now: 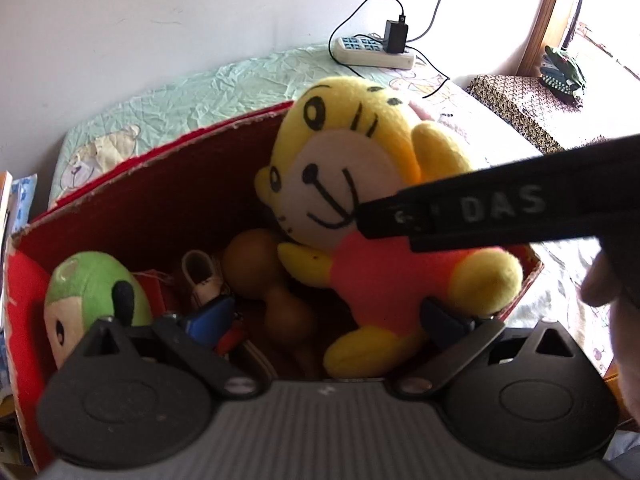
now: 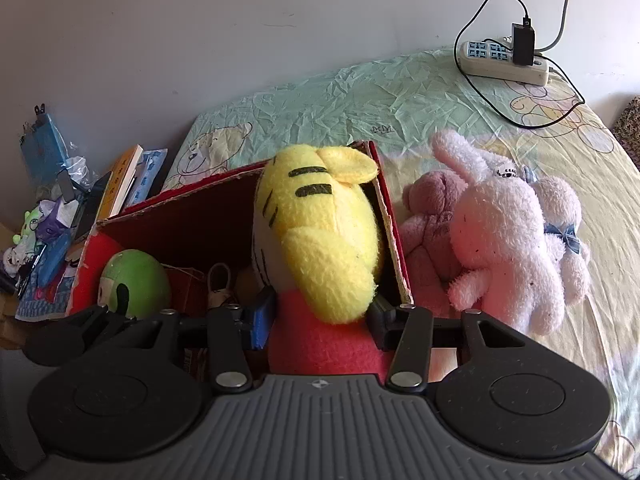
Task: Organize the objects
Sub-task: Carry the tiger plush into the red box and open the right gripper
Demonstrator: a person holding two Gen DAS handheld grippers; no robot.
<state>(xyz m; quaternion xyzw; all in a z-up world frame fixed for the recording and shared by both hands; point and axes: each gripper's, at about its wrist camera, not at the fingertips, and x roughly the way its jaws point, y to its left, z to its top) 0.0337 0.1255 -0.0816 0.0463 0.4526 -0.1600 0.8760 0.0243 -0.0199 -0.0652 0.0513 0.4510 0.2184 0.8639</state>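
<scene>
Gripped between the right gripper (image 2: pixel 318 320) pads, the yellow tiger plush (image 2: pixel 320 248) stands upright inside the red box (image 2: pixel 390 216); left gripper (image 1: pixel 332 320) hovers wide, empty, just beside.

Tiger plush (image 2: pixel 320 240) in box (image 2: pixel 180 216), rabbit plush (image 2: pixel 500 232) just right

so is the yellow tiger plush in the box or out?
In: the yellow tiger plush sits inside the red box, head above the rim.
</scene>
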